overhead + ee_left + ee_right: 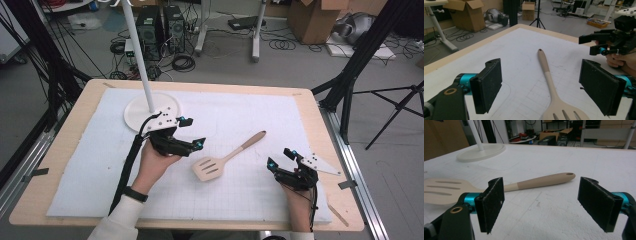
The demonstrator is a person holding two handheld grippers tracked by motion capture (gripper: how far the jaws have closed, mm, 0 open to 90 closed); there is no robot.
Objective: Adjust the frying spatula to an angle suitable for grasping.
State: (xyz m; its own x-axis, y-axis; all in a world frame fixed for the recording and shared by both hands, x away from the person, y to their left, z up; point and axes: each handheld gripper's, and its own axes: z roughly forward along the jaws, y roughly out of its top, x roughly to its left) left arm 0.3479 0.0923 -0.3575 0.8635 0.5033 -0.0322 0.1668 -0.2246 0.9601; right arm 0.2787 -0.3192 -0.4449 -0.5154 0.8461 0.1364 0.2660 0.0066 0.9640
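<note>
between your grippers lay the pale slotted wooden spatula (226,157), flat on the mat; left gripper (193,132) and right gripper (280,157) jaws spread wide, holding nothing.

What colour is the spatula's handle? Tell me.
The spatula handle is two-tone beige: pale by the head, tan toward the end. Right gripper view.

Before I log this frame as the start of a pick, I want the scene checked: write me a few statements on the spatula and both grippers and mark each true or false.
1. The pale wooden slotted spatula lies flat on the white foam mat. True.
2. The left gripper is shut on the spatula. False: its jaws stand open, nothing between them.
3. The right gripper is open. True.
4. The spatula's handle points toward the person. False: it points away, to the far right.
5. The round white stand base sits on the mat's far left. True.
</note>
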